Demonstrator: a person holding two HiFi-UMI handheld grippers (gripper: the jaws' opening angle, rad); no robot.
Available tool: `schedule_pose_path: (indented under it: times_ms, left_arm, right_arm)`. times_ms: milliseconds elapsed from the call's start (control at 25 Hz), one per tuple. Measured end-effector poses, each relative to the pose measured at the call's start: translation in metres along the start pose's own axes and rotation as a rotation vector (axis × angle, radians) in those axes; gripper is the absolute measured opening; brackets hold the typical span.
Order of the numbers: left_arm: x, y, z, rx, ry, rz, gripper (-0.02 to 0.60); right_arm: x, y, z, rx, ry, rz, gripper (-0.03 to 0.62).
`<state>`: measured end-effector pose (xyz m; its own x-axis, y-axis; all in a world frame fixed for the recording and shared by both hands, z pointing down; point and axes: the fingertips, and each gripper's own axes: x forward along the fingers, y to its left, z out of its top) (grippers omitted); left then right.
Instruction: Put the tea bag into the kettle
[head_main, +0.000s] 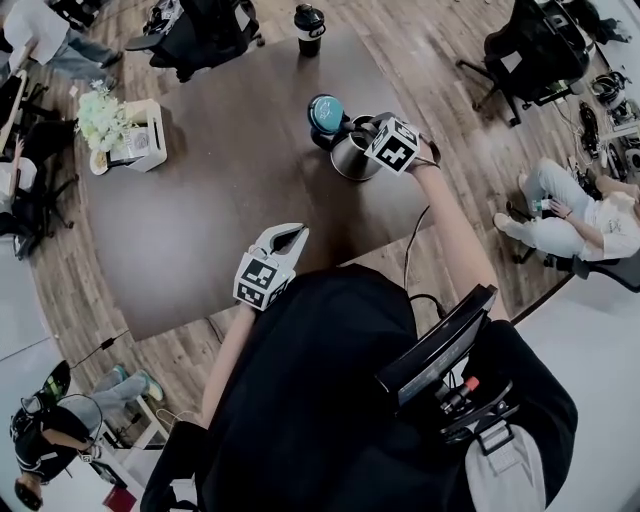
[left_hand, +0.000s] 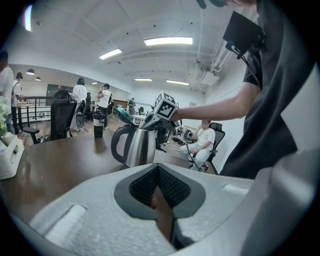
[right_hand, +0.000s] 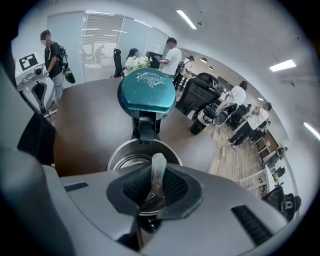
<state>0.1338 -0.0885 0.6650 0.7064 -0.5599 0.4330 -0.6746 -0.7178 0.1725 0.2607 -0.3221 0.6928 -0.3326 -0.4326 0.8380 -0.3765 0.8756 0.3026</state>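
Item one, far left: a white box-shaped holder carrying pale flowers (head_main: 135, 135) is sitting near the edge of the dark brown wooden table (head_main: 220, 220). Item two: my left gripper (head_main: 290, 238) is hovering over the near side of the table, well apart from everything else. Its ribbed dark pads (left_hand: 170, 187) are pressing together and grasping nothing. Item three: a black lidded tumbler (head_main: 309, 28) is standing upright at the far side of the table. Item four: a stainless steel kettle with a dark handle (head_main: 350, 158) is standing upright right of the table's middle, and its round teal lid (head_main: 325, 112) is tilting back on the hinge, leaving the mouth open. Item five, rightmost: my right gripper (head_main: 368, 128) is pointing steeply down over the kettle, its marker cube facing the head view. Its pads are clenching on a thin, pale, flat tea bag (right_hand: 158, 172), which is sticking out past the fingertips. In the right gripper view the kettle's open rim (right_hand: 122, 156) is showing directly beyond the pads, and the tea bag is not yet inside it.
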Motion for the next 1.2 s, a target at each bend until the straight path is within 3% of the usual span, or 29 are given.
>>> schedule_pose_path:
  times_ms: [360,1200]
  left_arm:
    - [0.0002,0.0004,-0.0022,-0.007,0.000,-0.001,0.002]
    - [0.0003,-0.0018,-0.0037,-0.011,0.002,-0.011,0.001]
  right_arm:
    - [0.0060,0.0040,-0.0029,-0.025,0.043,0.053,0.037]
    - [0.0020,0.0068,0.0029,0.006,0.019,0.087,0.063]
